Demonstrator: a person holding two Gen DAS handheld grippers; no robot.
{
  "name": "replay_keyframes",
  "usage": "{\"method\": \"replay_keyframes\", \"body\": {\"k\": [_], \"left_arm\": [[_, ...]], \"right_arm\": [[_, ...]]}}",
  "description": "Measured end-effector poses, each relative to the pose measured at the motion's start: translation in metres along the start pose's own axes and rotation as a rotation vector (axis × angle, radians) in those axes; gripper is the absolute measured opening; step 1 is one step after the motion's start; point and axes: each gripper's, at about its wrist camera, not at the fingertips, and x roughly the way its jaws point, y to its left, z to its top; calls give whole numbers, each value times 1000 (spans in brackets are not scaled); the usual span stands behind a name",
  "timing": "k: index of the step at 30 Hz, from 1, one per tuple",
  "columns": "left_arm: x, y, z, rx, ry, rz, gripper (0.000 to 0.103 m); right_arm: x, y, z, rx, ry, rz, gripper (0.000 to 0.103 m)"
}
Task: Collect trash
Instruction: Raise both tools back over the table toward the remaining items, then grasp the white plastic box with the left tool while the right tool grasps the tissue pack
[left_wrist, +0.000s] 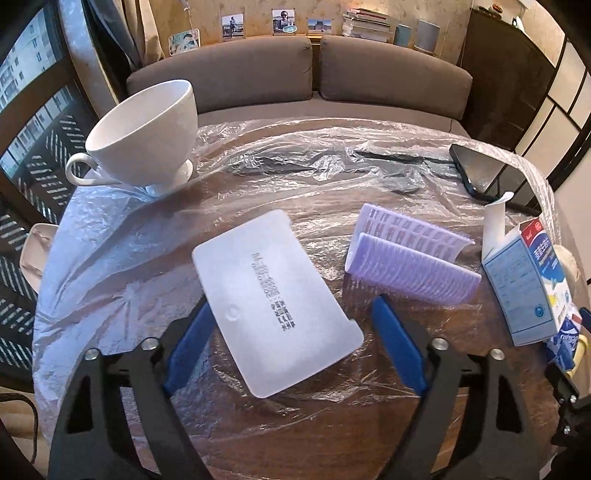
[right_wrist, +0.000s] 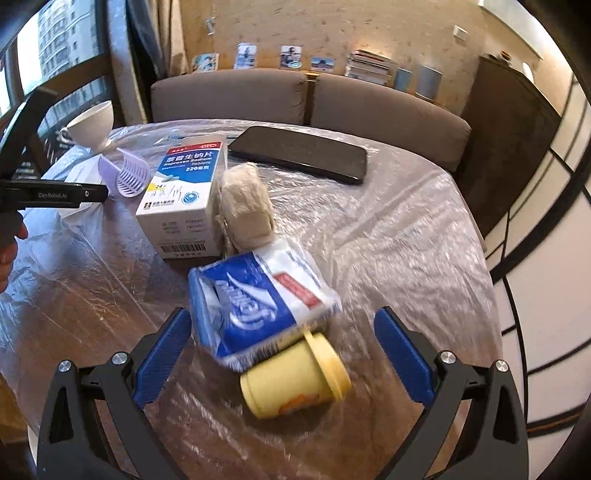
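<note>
A: Item one, left gripper (left_wrist: 291, 325)?

B: Blue-padded jaws spread, straddling the flat white plastic lid (left_wrist: 275, 302) with black printed text, which lies slantwise on the round wooden table under clear plastic sheeting (left_wrist: 258, 173). The left pad meets the lid's edge; the right pad stands clear of it.

A: Item two, right gripper (right_wrist: 284, 343)?

B: Jaws wide apart, nothing pinched. Between them lie the blue-and-white soft tissue pack (right_wrist: 258, 306) and the small yellow plastic cup (right_wrist: 291, 380) on its side, touching each other.

A: Remaining stock?

B: White-and-blue cardboard medicine box (right_wrist: 184, 199), beige crumpled wad (right_wrist: 243, 206) beside it, lilac slotted plastic piece (left_wrist: 410, 254), white ceramic teacup (left_wrist: 147, 136) near the far left rim, black phone (right_wrist: 299, 153) at the far edge.

A: Free room?

B: Bare sheeting along the right-hand rim and the near left
</note>
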Motion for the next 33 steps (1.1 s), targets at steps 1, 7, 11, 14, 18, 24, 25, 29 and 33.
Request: {"method": "replay_keyframes", "body": {"k": [1,7,11,14,18,24,25,29,33], "left_arm": [[0,1,0,2,-2,-2,80],[-5,1,-1,35,-6,-22,64],[-6,5,-5,42,-14,-31,63],[-10,8,-13,47,-18,-44,63],[-16,16,-22,46,-19,-67,63],[-33,22,-39,43,-30,-92,61],[-35,23,-40,40,-32,-96,60],[-45,25,-52,38,-30,-113,57],[-45,20,-61,86,-22,-91,56]], "right_arm": [[2,0,4,-4,8,14,98],[10,-7,11,22,56,100,77],[8,-10,14,27,55,121,62],[4,-12,14,53,48,146,59],[-8,-15,14,71,24,158,59],[-30,-12,13,94,-7,186,59],[-35,-10,12,95,-13,195,59],[-46,-2,10,87,-20,221,59],[-51,7,6,69,-12,232,59]]}}
